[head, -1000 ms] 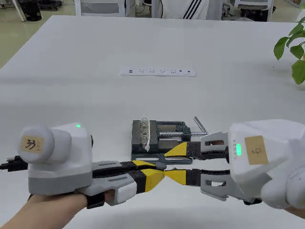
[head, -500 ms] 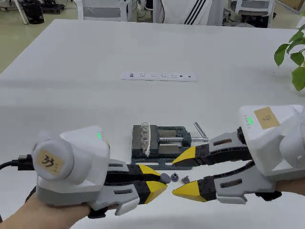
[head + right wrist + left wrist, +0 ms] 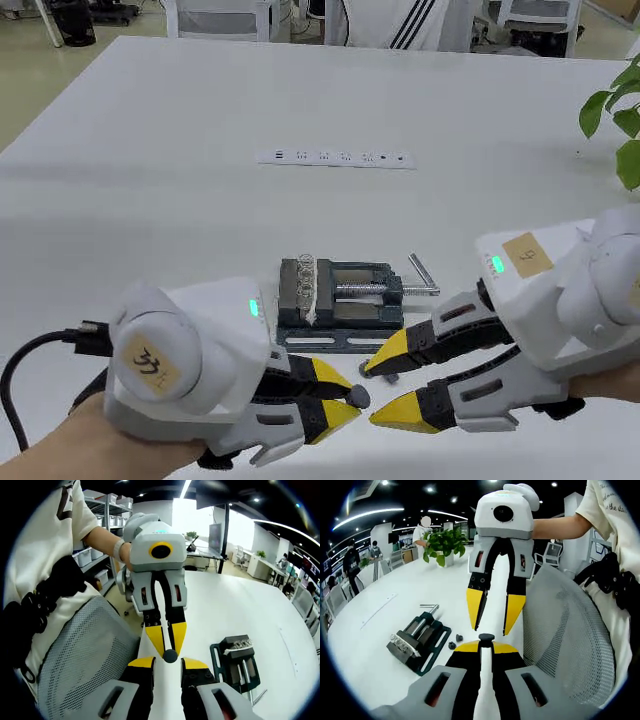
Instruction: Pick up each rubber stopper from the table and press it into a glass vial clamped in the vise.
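Two stoppers [image 3: 452,645] lie loose; left tongs [image 3: 352,398] grip a third stopper [image 3: 358,397].

Stopper [image 3: 357,397]: grey rubber, round, pinched between the yellow fingertips of the left gripper [image 3: 486,643].
Two loose stoppers [image 3: 452,645]: small, dark grey, lying on the table [image 3: 200,200] just beside the parted fingers of the right gripper [image 3: 490,629].
Vials [image 3: 306,270]: clear glass, upright in a row, clamped in the dark vise [image 3: 350,305], beyond both sets of fingertips.
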